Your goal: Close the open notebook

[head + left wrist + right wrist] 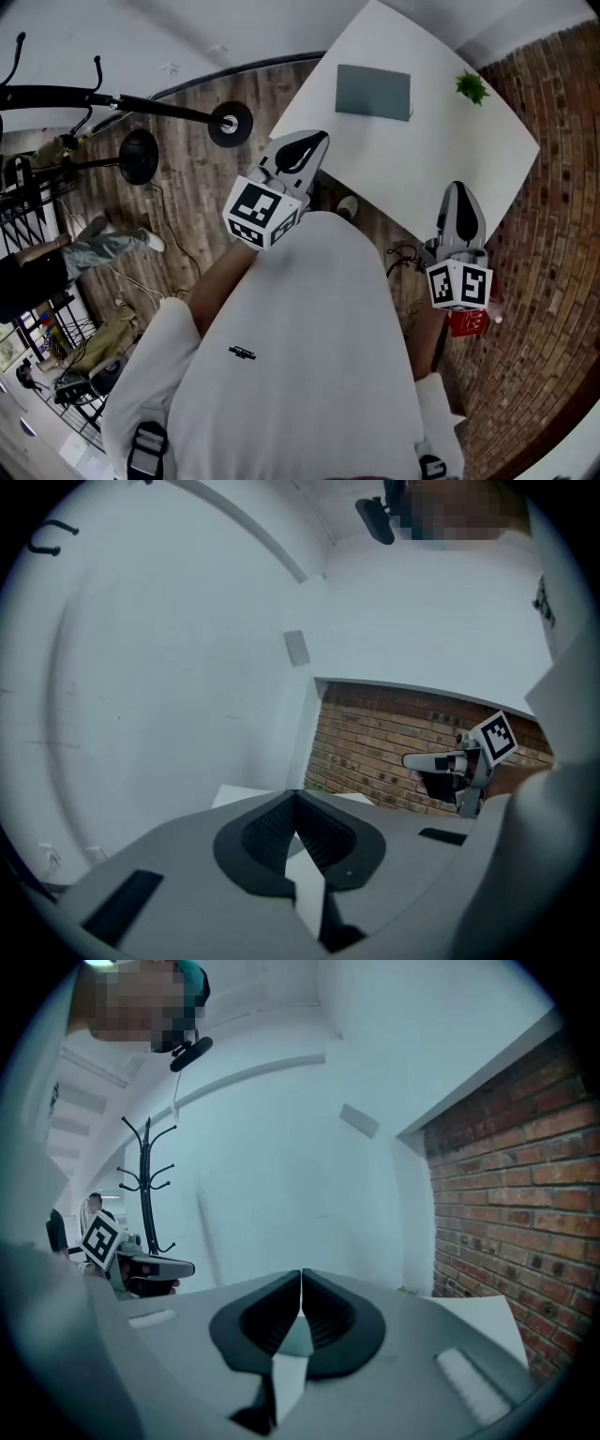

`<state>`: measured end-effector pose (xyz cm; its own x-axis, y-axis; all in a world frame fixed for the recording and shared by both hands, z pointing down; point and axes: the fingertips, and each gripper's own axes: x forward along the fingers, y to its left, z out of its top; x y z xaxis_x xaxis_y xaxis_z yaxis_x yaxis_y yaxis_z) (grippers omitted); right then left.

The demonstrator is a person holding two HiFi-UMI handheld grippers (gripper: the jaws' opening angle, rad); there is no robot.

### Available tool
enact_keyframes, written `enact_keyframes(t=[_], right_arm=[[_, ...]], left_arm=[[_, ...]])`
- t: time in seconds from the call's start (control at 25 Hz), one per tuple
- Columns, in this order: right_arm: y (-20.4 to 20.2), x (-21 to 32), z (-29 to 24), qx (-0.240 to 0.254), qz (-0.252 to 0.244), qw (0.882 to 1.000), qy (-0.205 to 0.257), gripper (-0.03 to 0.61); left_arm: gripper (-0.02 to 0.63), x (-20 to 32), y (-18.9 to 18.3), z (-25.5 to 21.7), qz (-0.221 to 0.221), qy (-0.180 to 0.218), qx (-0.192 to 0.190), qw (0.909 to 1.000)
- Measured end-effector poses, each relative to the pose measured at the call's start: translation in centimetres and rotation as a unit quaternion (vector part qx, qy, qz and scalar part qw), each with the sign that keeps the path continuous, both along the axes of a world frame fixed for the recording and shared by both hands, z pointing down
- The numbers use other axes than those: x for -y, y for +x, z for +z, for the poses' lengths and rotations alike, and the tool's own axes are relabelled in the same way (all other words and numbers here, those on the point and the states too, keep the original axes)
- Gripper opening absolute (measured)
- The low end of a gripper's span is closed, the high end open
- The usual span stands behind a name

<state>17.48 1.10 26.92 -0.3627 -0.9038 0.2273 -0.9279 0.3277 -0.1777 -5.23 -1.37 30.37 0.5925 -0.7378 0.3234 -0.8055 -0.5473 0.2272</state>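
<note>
A grey-green notebook point(373, 92) lies flat with its cover shut on the white table point(441, 159), toward the far side. Both grippers hang in the air short of the table's near edge, well away from the notebook. My left gripper point(312, 143) points at the table's left corner, its jaws together with nothing between them. My right gripper point(459, 194) is over the table's near right edge, also shut and empty. In the left gripper view the jaws point(296, 797) meet at the tips, and the right gripper point(457, 760) shows beyond them. The right gripper view shows its jaws point(301, 1277) shut too.
A small green plant point(472, 87) stands on the table's far right corner. Brick wall point(553, 281) runs along the right. A round stand base point(231, 123) and a coat stand point(148, 1180) are on the wooden floor to the left, where a person point(56, 258) sits. A red object point(467, 322) is by my right side.
</note>
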Motion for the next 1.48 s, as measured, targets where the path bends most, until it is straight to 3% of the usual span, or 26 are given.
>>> enact_keyframes(t=[0.2, 0.56, 1.48], right_arm=[[-1.0, -0.5, -1.0, -0.023, -0.006, 0.999, 0.027, 0.009], [-1.6, -0.3, -0.5, -0.055, -0.008, 0.998, 0.029, 0.009], [-1.3, -0.5, -0.4, -0.051, -0.010, 0.998, 0.027, 0.009]], left_arm=[[0.008, 0.1, 0.0, -1.3, 0.002, 0.018, 0.000, 0.9998], [0.008, 0.5, 0.2, -2.2, 0.002, 0.030, -0.001, 0.9995], [0.008, -0.1, 0.5, -2.7, -0.004, 0.033, -0.002, 0.9994]])
